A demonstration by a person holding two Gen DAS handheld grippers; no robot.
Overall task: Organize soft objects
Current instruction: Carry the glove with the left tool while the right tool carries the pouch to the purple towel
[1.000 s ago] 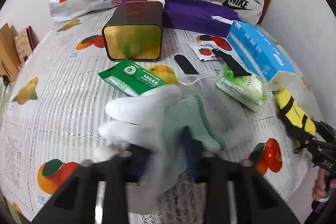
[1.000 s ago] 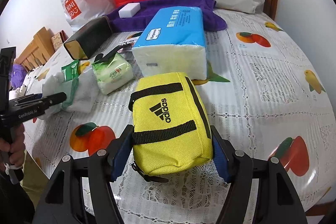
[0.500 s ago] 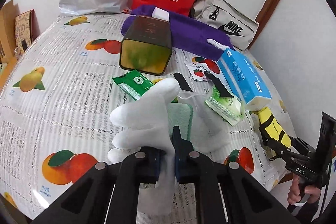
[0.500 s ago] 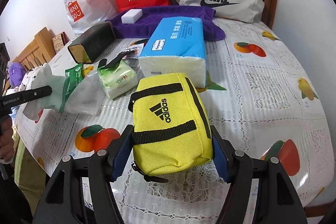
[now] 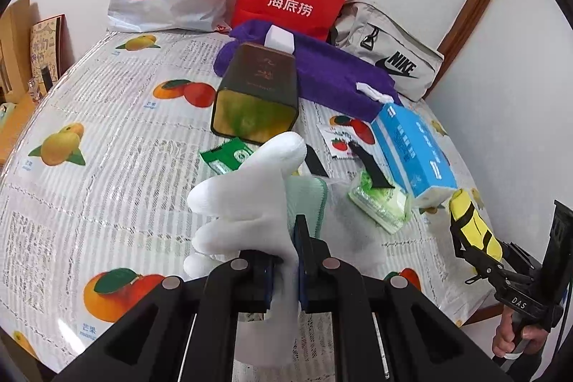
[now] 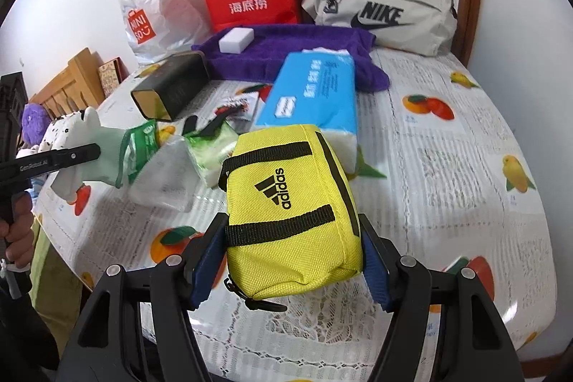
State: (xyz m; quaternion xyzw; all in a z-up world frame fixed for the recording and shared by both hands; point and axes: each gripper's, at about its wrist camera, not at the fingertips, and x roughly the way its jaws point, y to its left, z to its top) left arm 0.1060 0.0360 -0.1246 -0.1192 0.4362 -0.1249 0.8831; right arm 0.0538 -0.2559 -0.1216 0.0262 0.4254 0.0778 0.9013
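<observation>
The left claw pinches the white knit glove tightly; the right claw, half spread, clamps the yellow fabric pouch. Both should lift clear of the table before travelling.

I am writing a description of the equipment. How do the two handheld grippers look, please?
Both are black plastic frames with silver rivets and two fingers lined with dark blue pads. From the side, the left gripper shows white lettering "GenRobot.AI" on a slim black finger. The right gripper shows "DAS" in white on its body, which sits on a handle with a cable beside it. No sleeves are visible.
</observation>
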